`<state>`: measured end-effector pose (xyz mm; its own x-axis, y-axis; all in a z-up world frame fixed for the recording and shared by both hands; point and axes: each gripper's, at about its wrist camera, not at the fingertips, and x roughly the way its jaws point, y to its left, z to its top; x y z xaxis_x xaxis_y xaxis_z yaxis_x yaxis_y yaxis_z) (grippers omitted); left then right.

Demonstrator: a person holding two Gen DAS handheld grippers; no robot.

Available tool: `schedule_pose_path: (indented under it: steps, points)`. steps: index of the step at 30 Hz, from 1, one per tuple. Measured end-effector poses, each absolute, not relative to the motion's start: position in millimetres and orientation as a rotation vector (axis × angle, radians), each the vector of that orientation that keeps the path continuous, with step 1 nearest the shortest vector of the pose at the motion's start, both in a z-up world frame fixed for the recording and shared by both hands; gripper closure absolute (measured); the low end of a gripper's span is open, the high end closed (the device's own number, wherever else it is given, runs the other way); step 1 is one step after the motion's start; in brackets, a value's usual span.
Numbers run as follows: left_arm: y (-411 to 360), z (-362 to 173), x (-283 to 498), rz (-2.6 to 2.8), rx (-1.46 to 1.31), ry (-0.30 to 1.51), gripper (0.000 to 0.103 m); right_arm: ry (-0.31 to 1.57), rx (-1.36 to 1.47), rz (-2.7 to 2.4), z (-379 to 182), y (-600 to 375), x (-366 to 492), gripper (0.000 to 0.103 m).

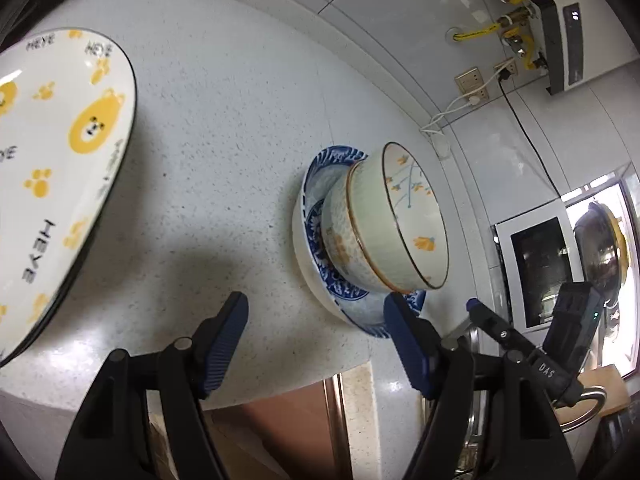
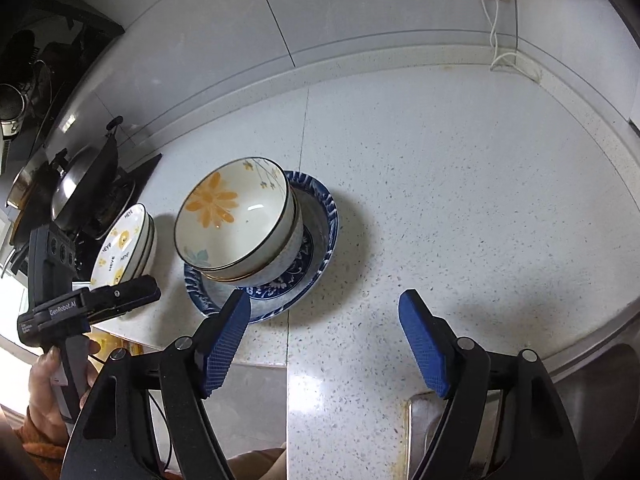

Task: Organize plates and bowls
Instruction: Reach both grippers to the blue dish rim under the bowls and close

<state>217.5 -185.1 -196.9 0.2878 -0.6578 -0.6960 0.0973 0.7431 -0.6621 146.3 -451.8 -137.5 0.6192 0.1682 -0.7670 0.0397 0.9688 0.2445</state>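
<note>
The left gripper [image 1: 316, 322] has its fingers released, with nothing between them, only bare desk [image 1: 224, 140]. Just beyond its right finger stand the stacked bowls [image 1: 384, 224], inside a blue patterned plate [image 1: 340, 168]. The bear plates [image 1: 52, 168] lie well to the left of its left finger. The right gripper [image 2: 324, 320] is also released and empty; the bowl stack [image 2: 236, 220] stands just ahead of its left finger, with the bear plates [image 2: 124, 240] further left.
</note>
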Motion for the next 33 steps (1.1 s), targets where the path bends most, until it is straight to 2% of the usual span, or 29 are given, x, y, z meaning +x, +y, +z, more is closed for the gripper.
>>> schedule_pose_path:
  steps: [17,20,22,23,25,28,33]
  points:
    - [-189,-229,261,-0.429,-0.62,1.271,0.036,1.027,0.259,0.074,-170,-455,203,0.032]
    - [-188,-229,268,-0.415,-0.622,1.27,0.036,1.055,0.27,0.091,-176,-458,211,0.041]
    - [-188,-229,271,-0.411,-0.615,1.276,0.036,1.077,0.288,0.108,-180,-462,217,0.054]
    - [-189,-229,272,-0.409,-0.607,1.277,0.036,1.088,0.301,0.115,-183,-465,220,0.056]
    - [-189,-229,275,-0.415,-0.61,1.277,0.039,1.107,0.343,0.144,-190,-471,227,0.066]
    - [-188,-236,281,-0.451,-0.668,1.297,0.051,1.12,0.413,0.206,-197,-476,234,0.075]
    - [-188,-254,285,-0.526,-0.796,1.339,0.08,1.152,0.458,0.279,-206,-476,245,0.082]
